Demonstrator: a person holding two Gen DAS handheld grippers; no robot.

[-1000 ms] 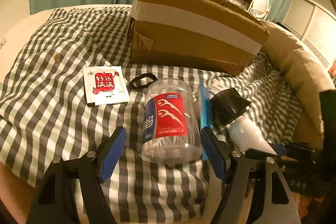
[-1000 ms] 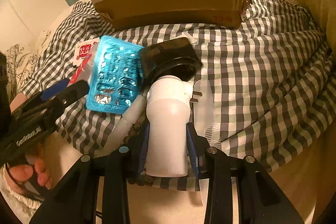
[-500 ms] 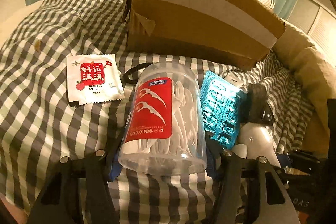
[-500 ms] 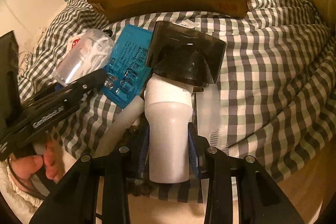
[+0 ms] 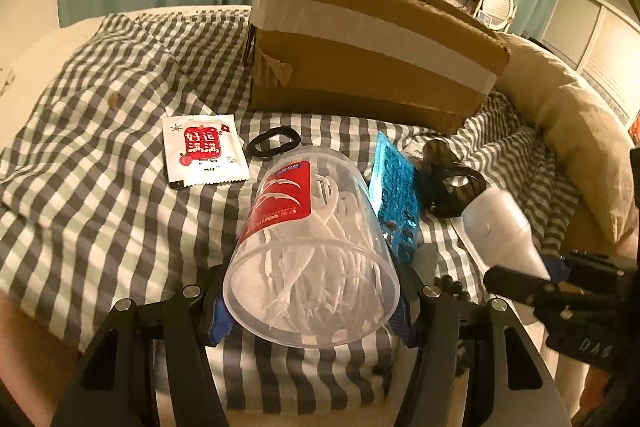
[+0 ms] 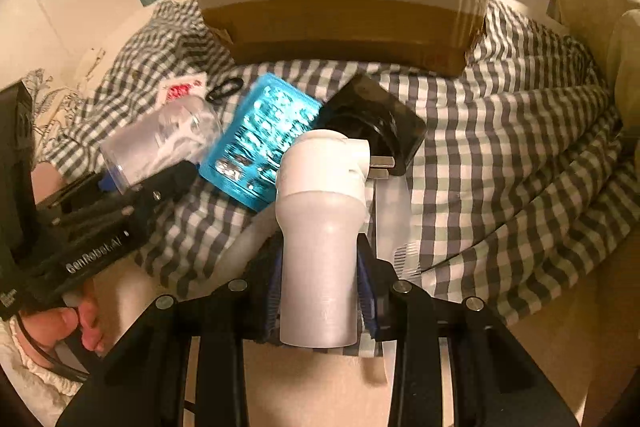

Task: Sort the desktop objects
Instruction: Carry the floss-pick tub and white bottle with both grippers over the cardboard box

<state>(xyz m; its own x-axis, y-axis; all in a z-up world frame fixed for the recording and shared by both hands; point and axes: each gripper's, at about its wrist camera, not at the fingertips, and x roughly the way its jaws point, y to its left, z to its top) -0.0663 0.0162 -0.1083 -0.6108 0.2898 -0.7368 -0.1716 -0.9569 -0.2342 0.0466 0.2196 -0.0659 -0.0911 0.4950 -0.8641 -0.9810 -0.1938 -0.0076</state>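
Left gripper (image 5: 312,307): fingers clamped on the clear floss-pick jar (image 5: 312,259), gripped near its base, jar tilted away toward 12 o'clock, lifted just off the checked bedspread (image 5: 100,187).

Right gripper (image 6: 320,291): fingers clamped on the white handle of the hair dryer (image 6: 320,227); black nozzle end at 1 o'clock, plug prongs showing beside it.

Around the jar: blue blister pack (image 5: 396,195) at 2 o'clock, close to the jar wall. Black hair tie (image 5: 274,143) at 11 o'clock, white sachet (image 5: 202,151) at 10 o'clock, both flat on the bedspread. Cardboard box (image 5: 360,67) at 12 o'clock, open top, likely the destination.

Risks, as judged: jar wall is smooth and round, held low, so it could pivot or slip from the pads. Dryer is top-heavy; its cord could drag the blister pack. Both grippers sit close together and may collide heading for the box.

Room: free bedspread at 9 o'clock; cushion crowds 3 o'clock; bed edge lies directly under the grippers.
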